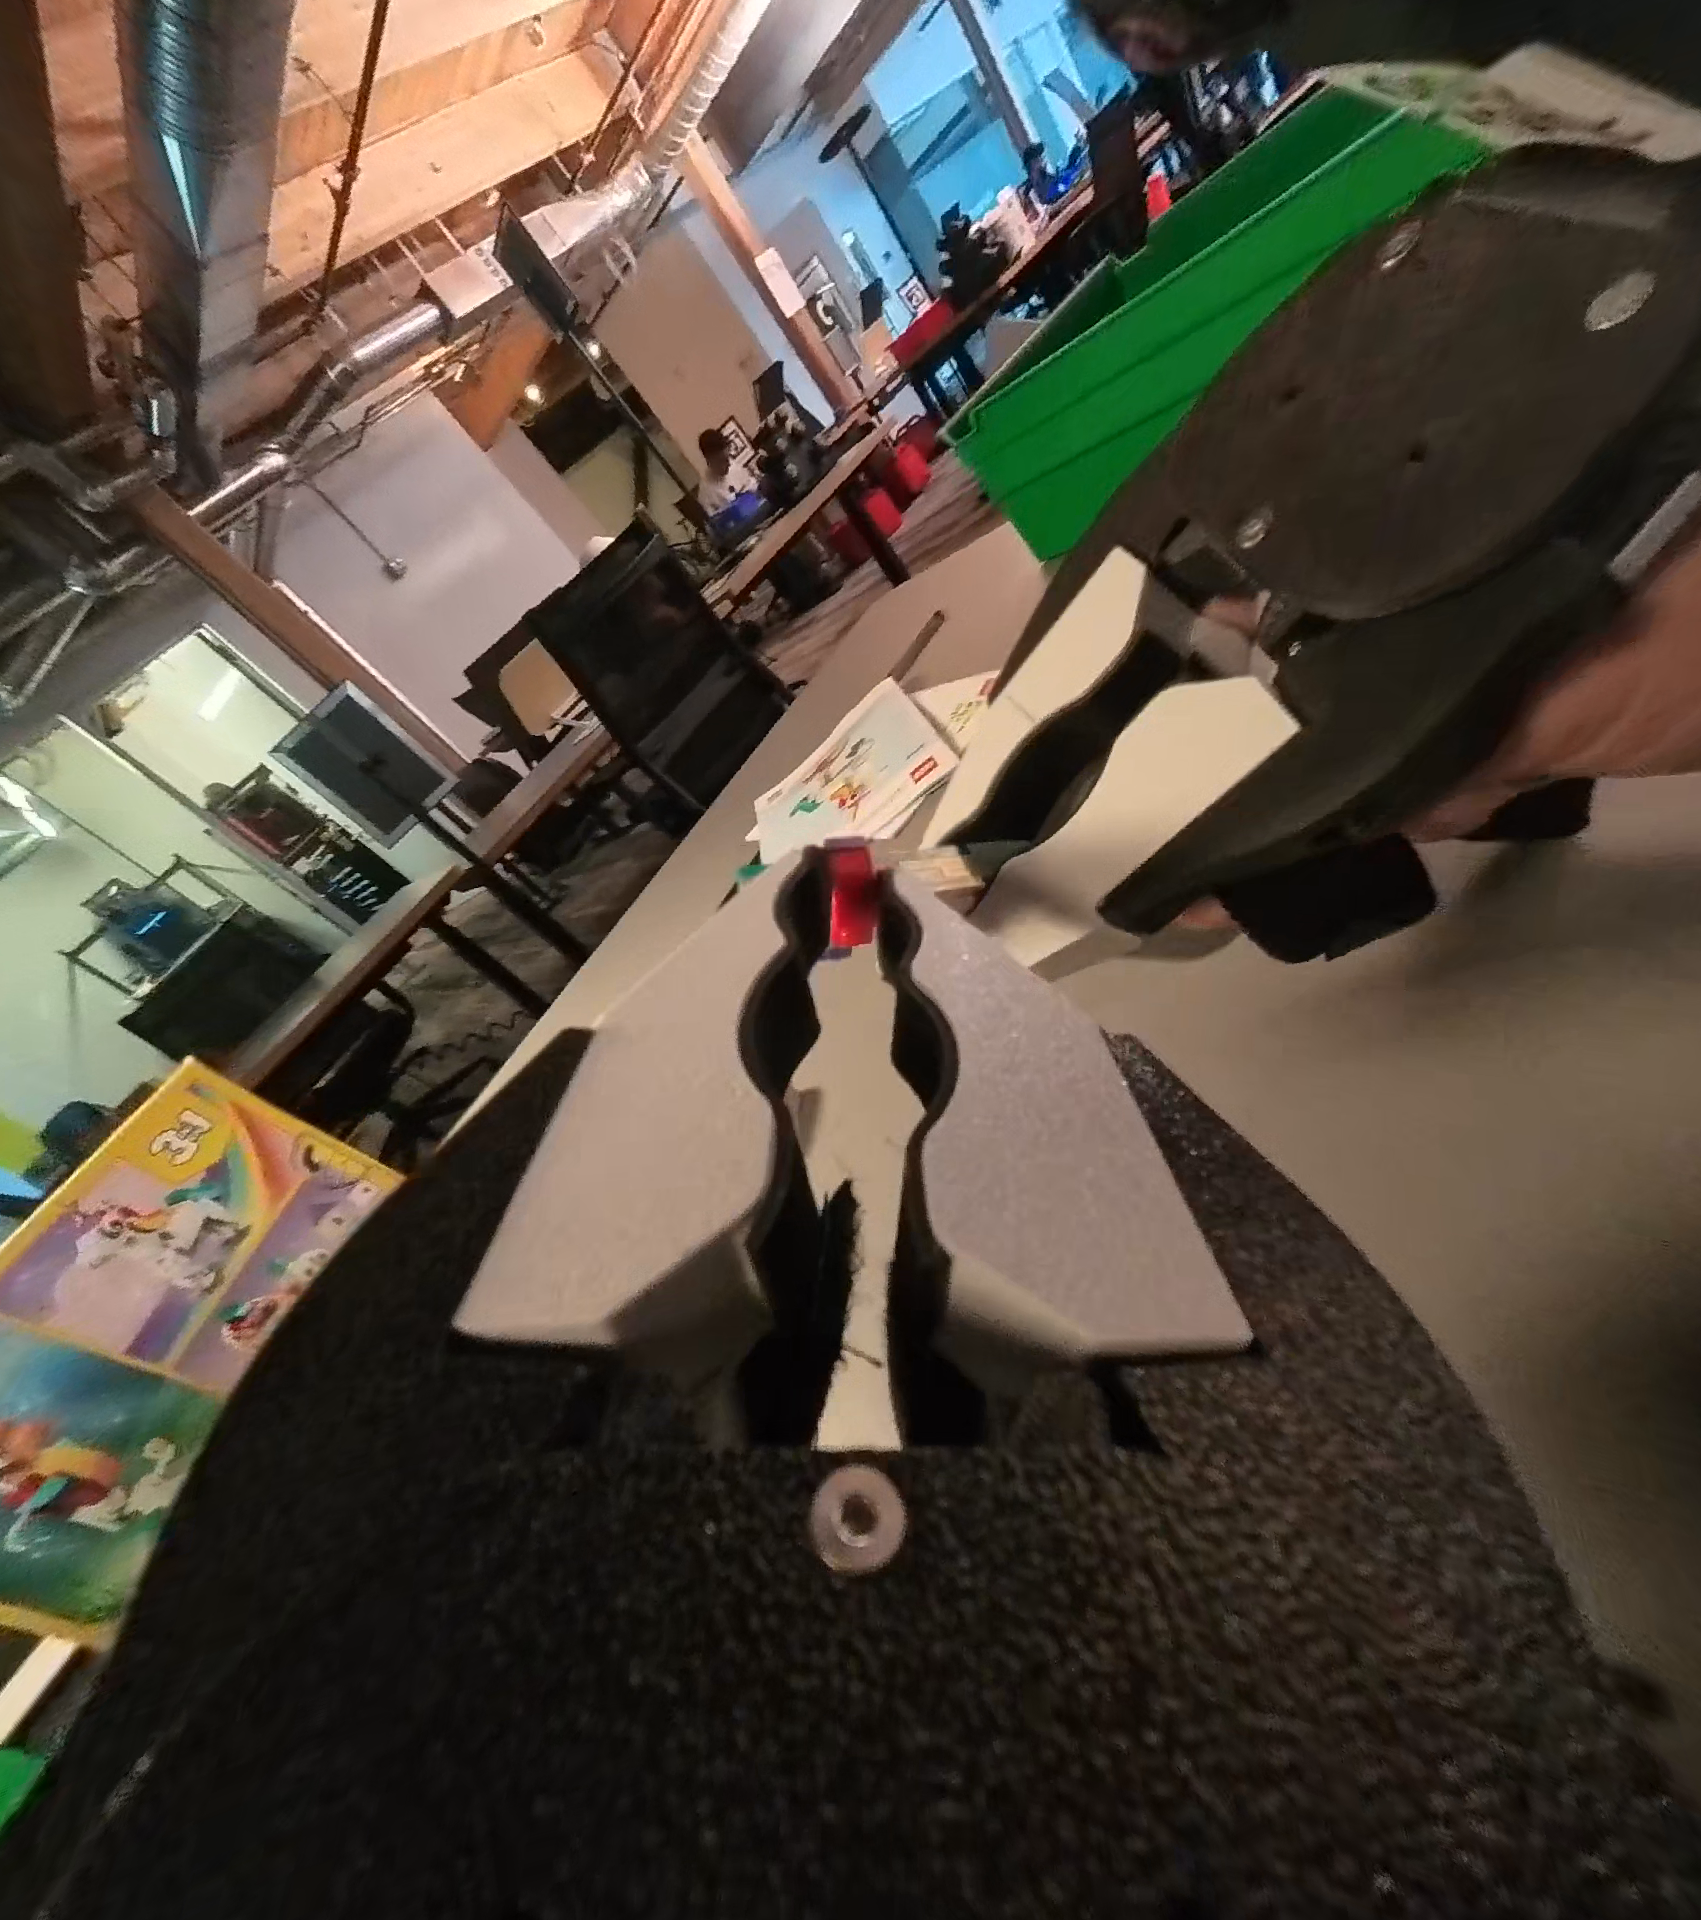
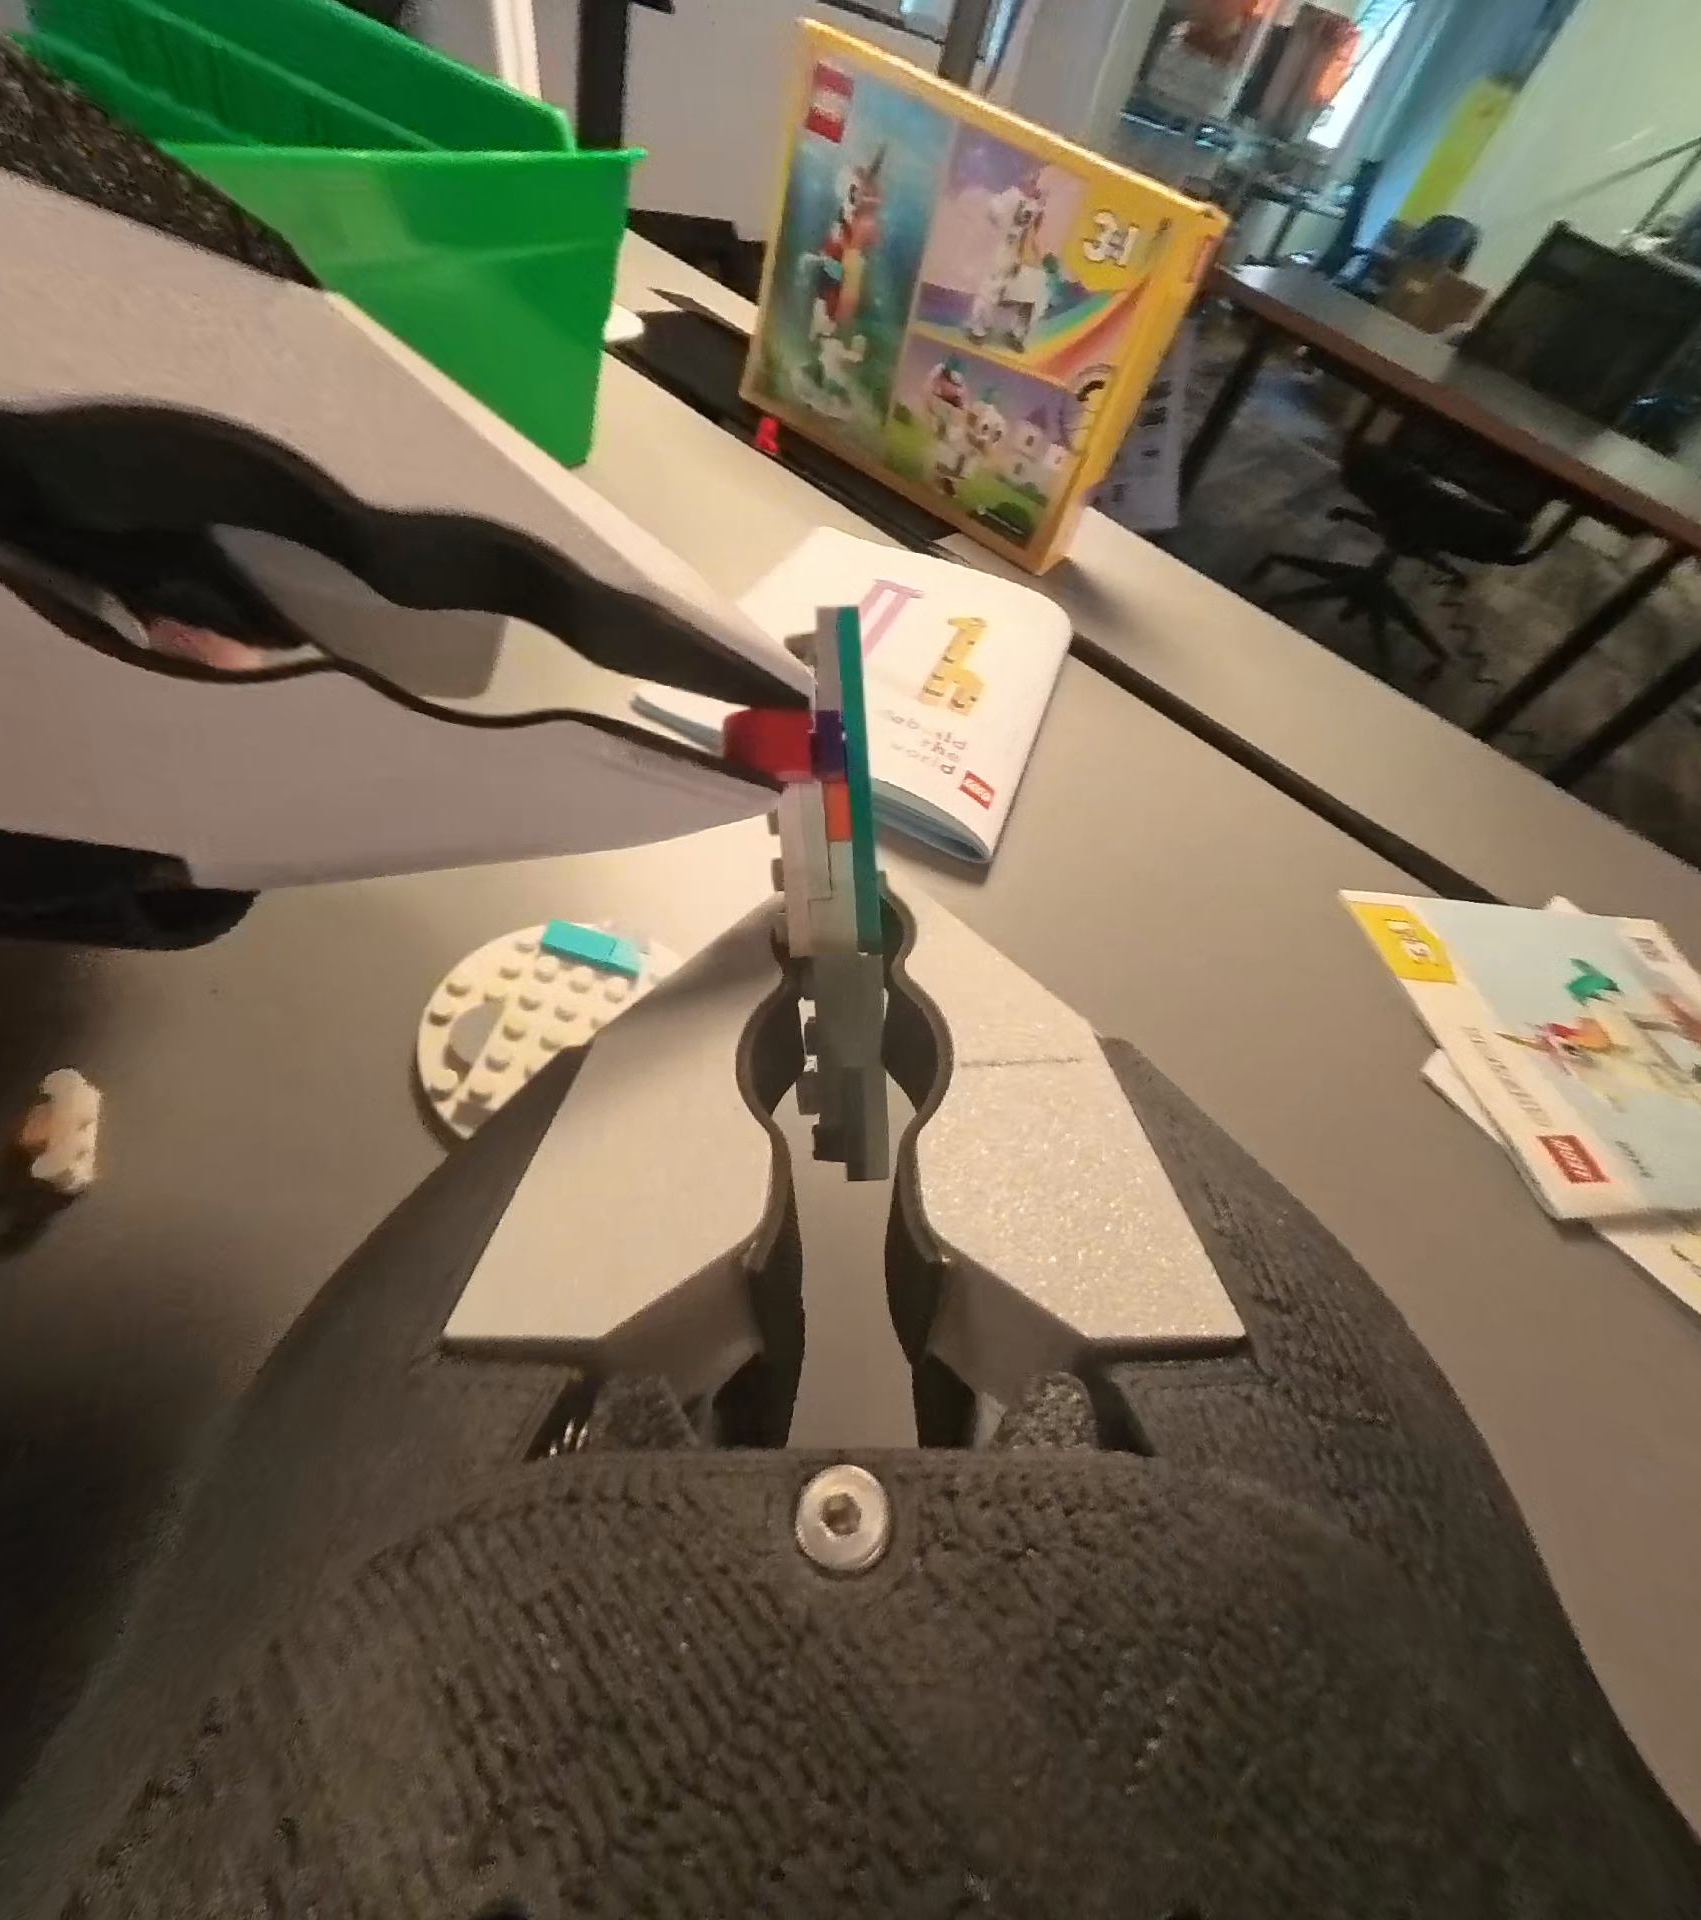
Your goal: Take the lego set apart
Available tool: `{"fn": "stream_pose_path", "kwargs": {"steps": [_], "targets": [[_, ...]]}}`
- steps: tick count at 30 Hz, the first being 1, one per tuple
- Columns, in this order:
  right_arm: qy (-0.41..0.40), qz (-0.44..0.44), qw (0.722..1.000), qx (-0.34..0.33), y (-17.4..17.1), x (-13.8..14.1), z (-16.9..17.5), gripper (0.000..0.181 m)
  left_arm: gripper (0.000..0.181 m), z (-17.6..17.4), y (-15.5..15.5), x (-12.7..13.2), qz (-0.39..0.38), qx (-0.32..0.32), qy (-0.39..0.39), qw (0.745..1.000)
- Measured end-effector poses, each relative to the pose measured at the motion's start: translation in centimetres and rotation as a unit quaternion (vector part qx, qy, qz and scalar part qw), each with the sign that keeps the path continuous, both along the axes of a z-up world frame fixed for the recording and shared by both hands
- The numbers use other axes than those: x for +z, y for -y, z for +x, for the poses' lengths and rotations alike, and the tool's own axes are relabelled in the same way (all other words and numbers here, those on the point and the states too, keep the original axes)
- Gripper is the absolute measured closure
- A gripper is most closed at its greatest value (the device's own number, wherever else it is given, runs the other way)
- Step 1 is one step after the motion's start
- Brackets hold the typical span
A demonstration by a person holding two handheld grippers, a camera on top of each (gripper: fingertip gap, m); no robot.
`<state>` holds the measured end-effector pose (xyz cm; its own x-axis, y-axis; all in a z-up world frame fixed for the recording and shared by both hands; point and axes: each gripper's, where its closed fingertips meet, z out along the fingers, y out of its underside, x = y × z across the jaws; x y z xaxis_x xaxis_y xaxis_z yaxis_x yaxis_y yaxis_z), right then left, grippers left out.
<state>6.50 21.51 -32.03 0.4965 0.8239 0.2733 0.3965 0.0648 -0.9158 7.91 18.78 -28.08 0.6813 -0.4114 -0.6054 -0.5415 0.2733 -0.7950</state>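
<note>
A flat lego assembly (image 2: pixel 846 883) of grey, teal and orange plates stands on edge in the air. My right gripper (image 2: pixel 838 940) is shut on its grey lower end. My left gripper (image 1: pixel 851 883) is shut on a red brick (image 1: pixel 851 896) that sticks out of the assembly's side; the red brick (image 2: pixel 761 740) also shows in the right wrist view, pinched between the left gripper's tips (image 2: pixel 789 738). In the left wrist view the right gripper (image 1: pixel 971 868) comes in from the right, held by a hand (image 1: pixel 1677 686).
A round white studded plate (image 2: pixel 513 1023) with a teal tile lies on the grey table (image 2: pixel 1189 831). A small white lego piece (image 2: pixel 61 1127) lies at left. Green bins (image 2: pixel 430 197), a yellow lego box (image 2: pixel 971 312) and instruction booklets (image 2: pixel 1604 1049) stand around. About 5 cm separates my left fingertips from my right.
</note>
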Motion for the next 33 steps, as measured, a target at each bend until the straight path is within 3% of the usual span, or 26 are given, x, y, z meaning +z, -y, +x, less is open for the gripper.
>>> {"fn": "stream_pose_path", "kwargs": {"steps": [2,4,6,13,21,33], "targets": [[-0.041,-0.017,0.995,-0.086,-3.1,1.0,3.3,0.175,0.181,-2.3,0.0,1.0,0.032,0.041,0.008,0.999],[-0.121,-0.052,0.983,-0.13,-5.7,3.0,8.0,0.175,0.181,-4.5,0.2,1.0,0.004,0.039,0.06,0.997],[-0.114,-0.033,0.983,-0.141,-6.0,3.4,10.0,0.175,0.181,-4.7,-0.1,0.5,-0.031,0.026,0.098,0.994],[-0.122,-0.005,0.987,-0.107,-4.8,3.2,7.4,0.174,0.181,-3.9,0.5,0.9,0.038,0.026,0.033,0.998],[-0.073,0.163,0.973,-0.144,-4.9,4.1,7.7,0.173,0.181,-4.0,0.4,0.0,0.03,0.034,0.015,0.999],[-0.047,0.218,0.969,-0.107,-3.6,4.0,5.7,0.173,0.181,-3.7,0.2,-0.1,0.035,0.032,0.011,0.999]]}}
